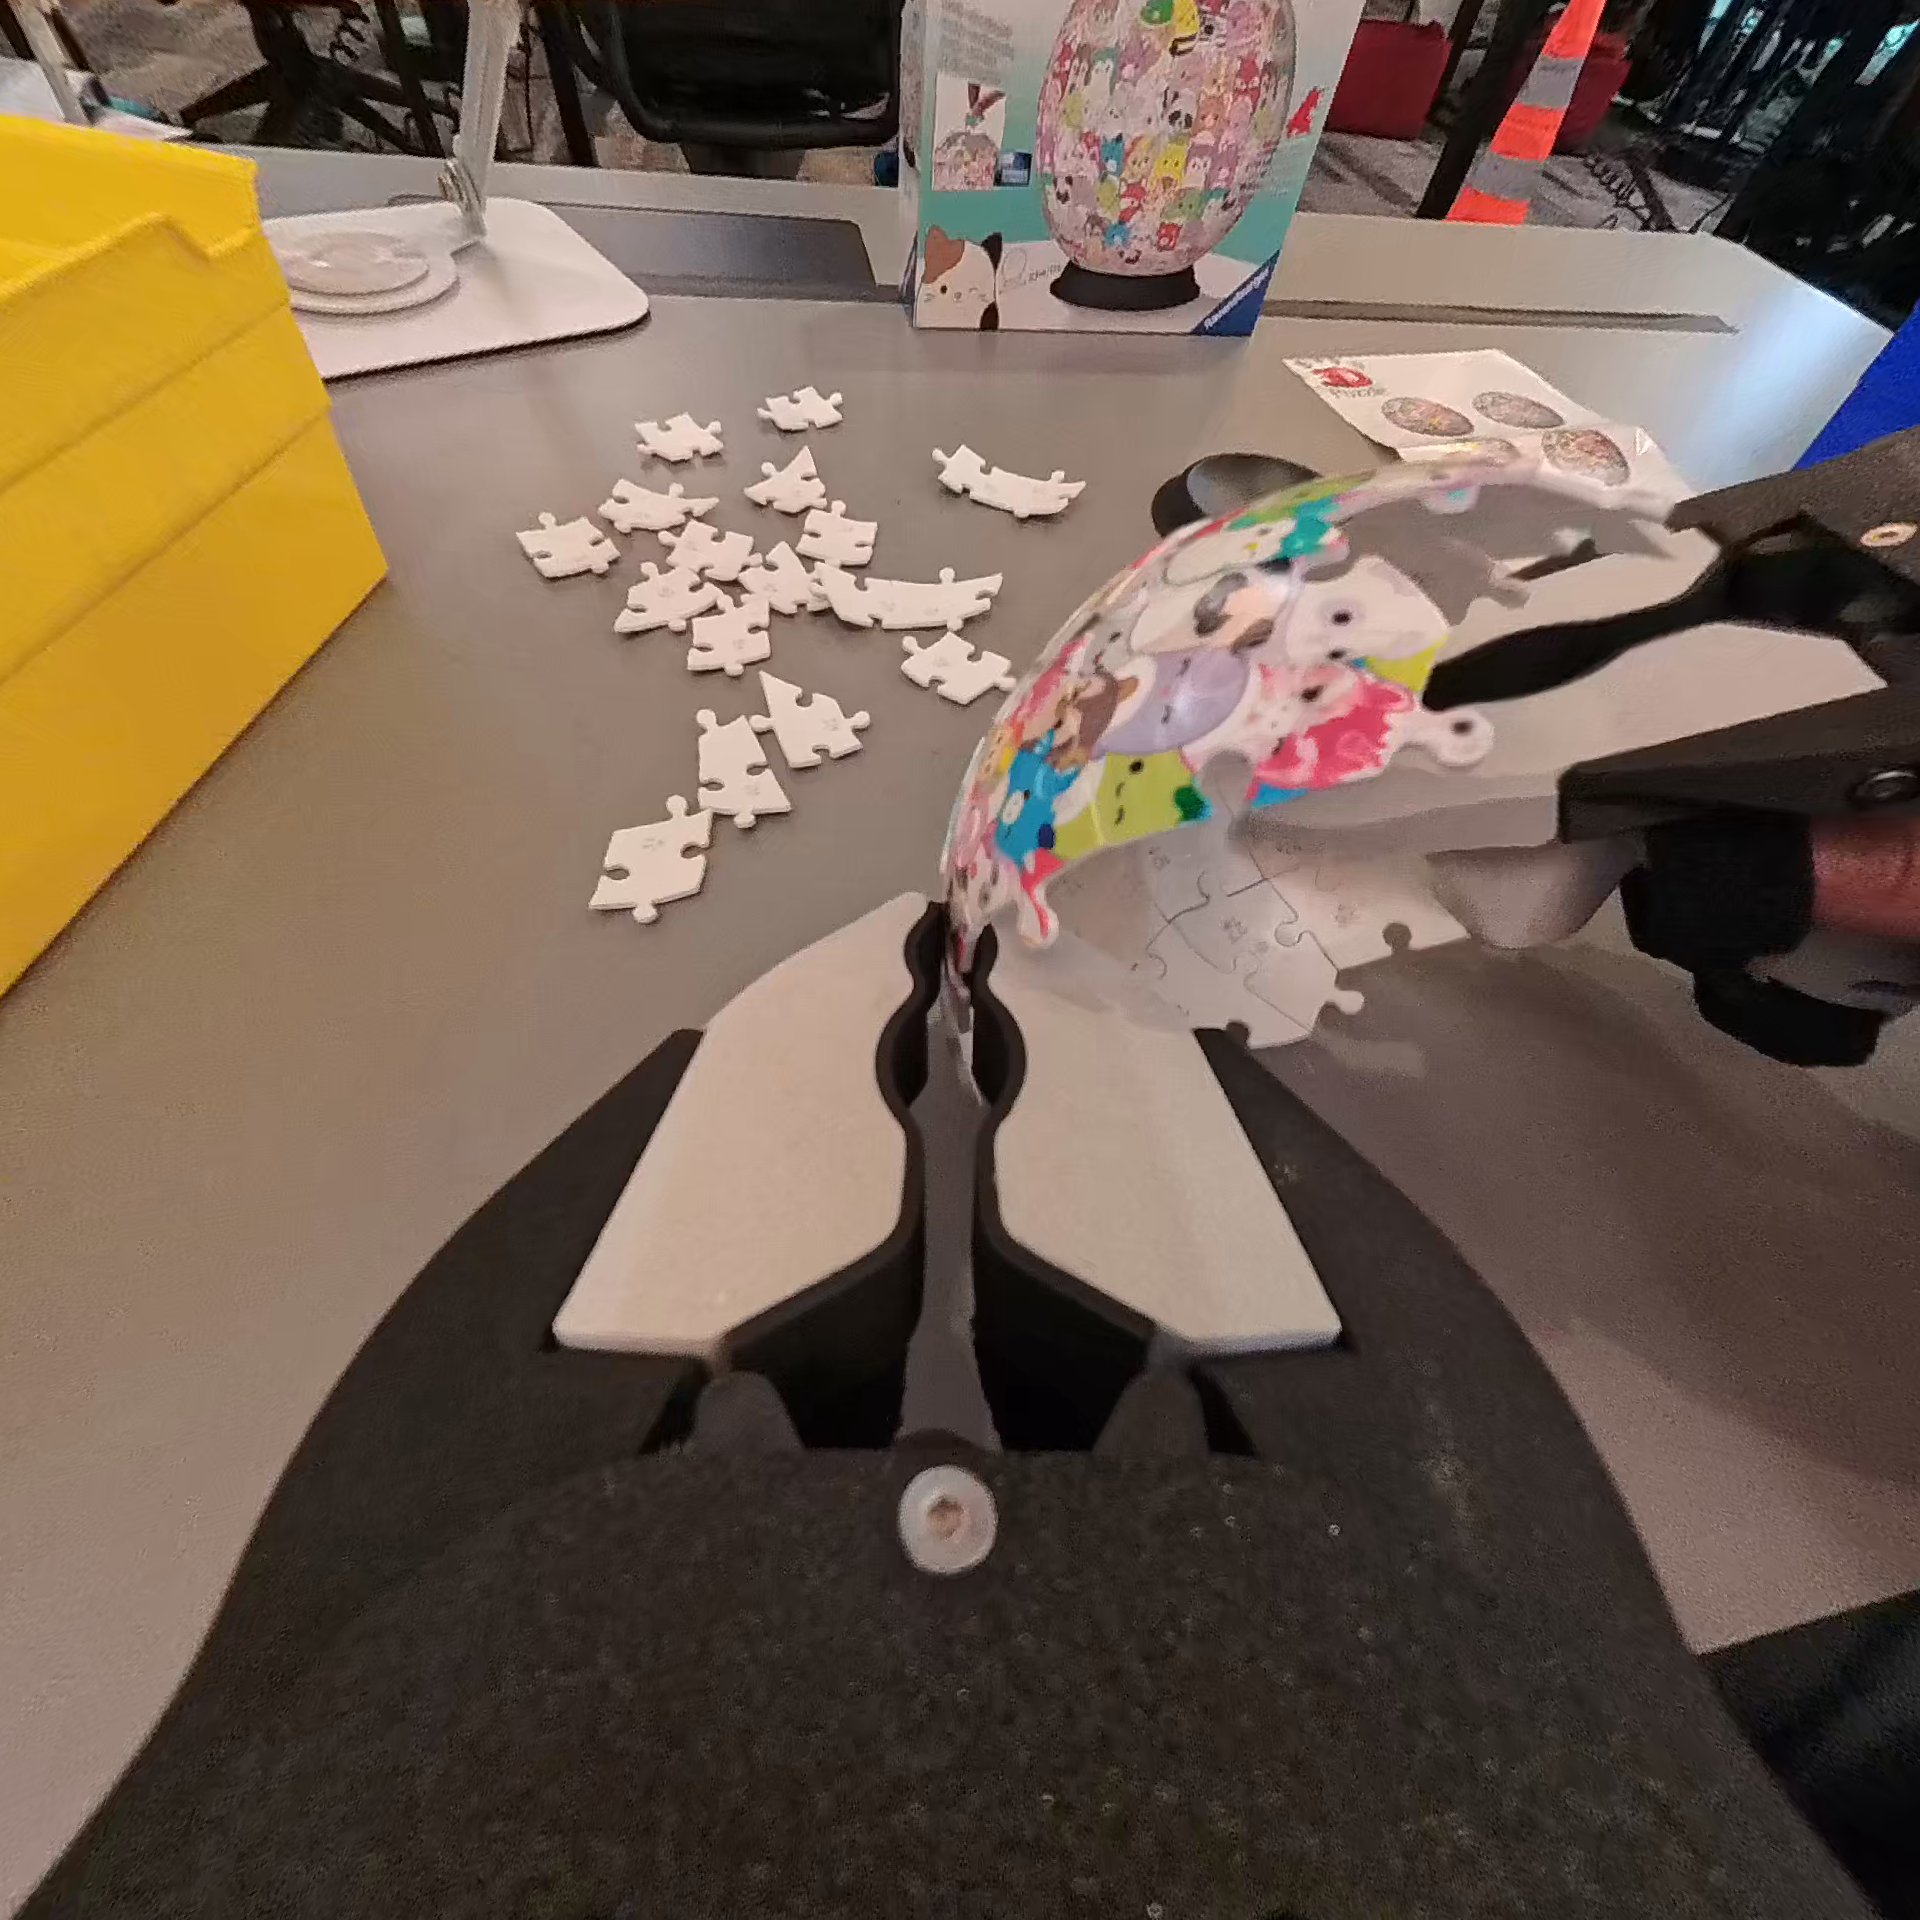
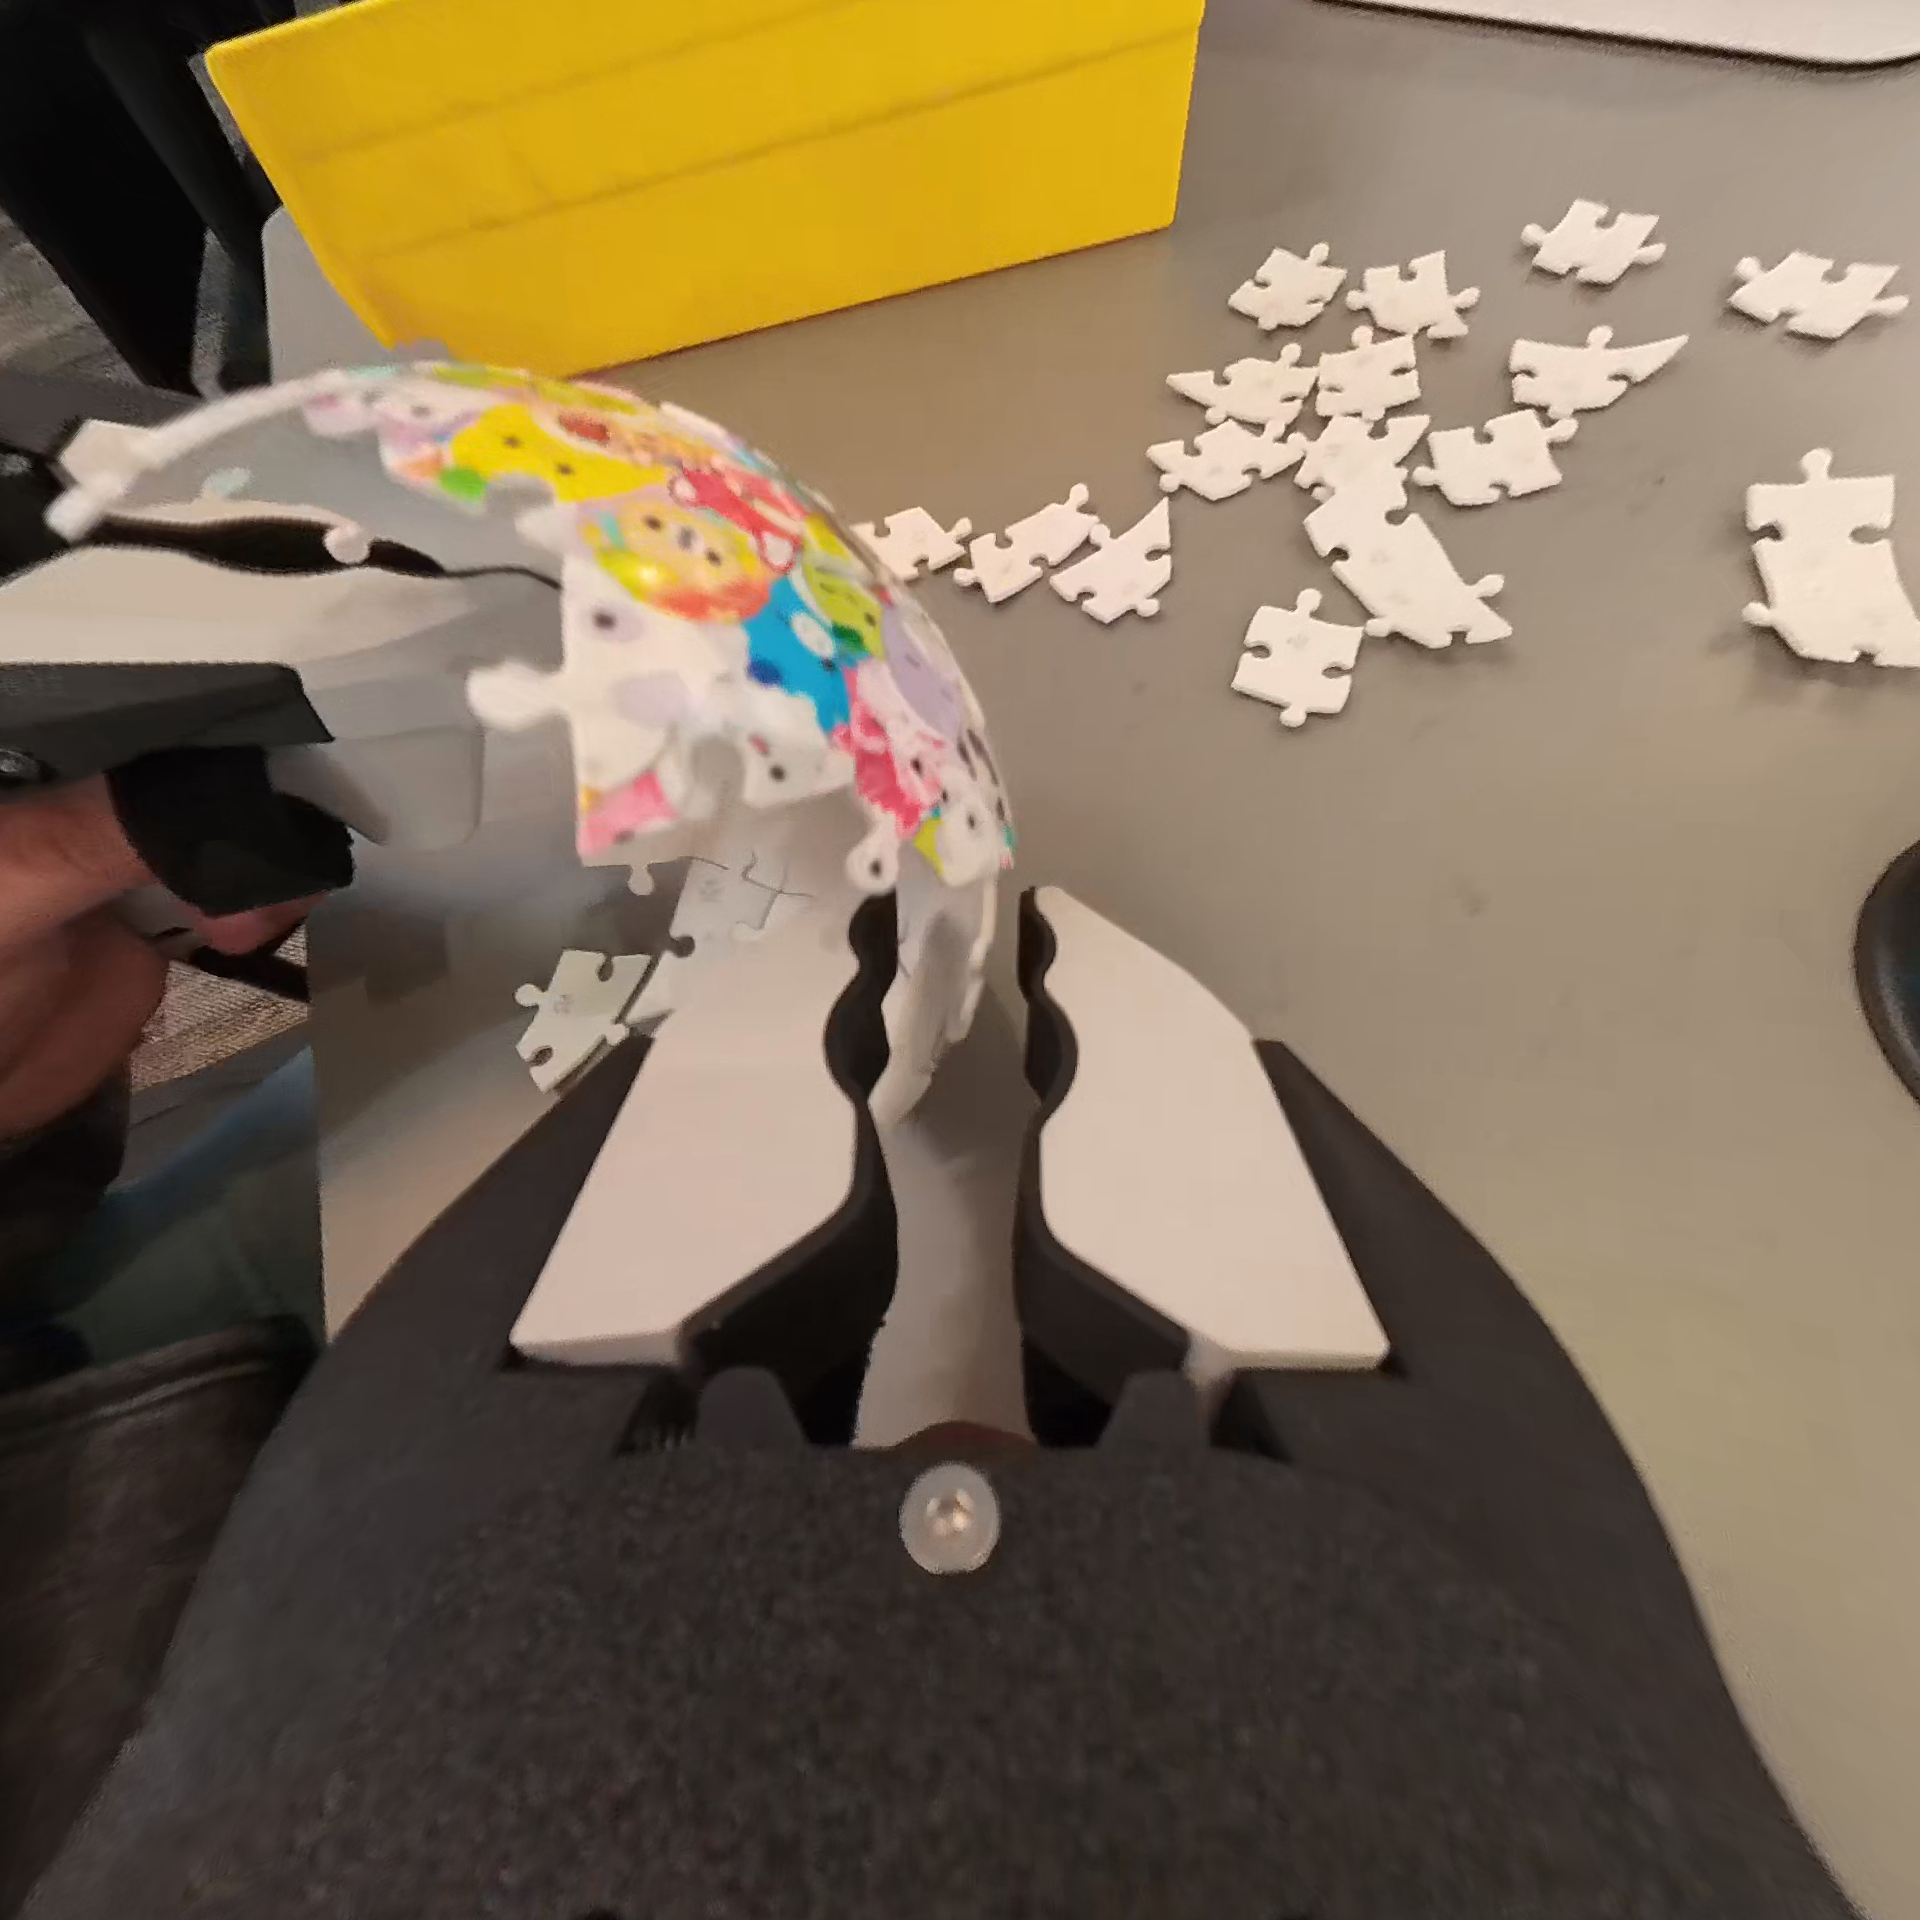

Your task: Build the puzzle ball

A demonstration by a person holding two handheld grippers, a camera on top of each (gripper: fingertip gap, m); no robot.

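Both grippers, left [image 1: 954, 951] and right [image 2: 951, 935], pinch the colourful half-built curved puzzle shell [image 1: 1195, 707] above the grey surface [image 1: 416, 1039]; loose white pieces [image 1: 769, 592] and a yellow plastic bin [image 1: 135, 499] sit upper left.

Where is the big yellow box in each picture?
Left wrist view: the yellow box fills the left edge, left of the loose white pieces.
Right wrist view: it runs along the top, behind the half-built puzzle ball.
Shared landmark: those loose white pieces on the grey table.
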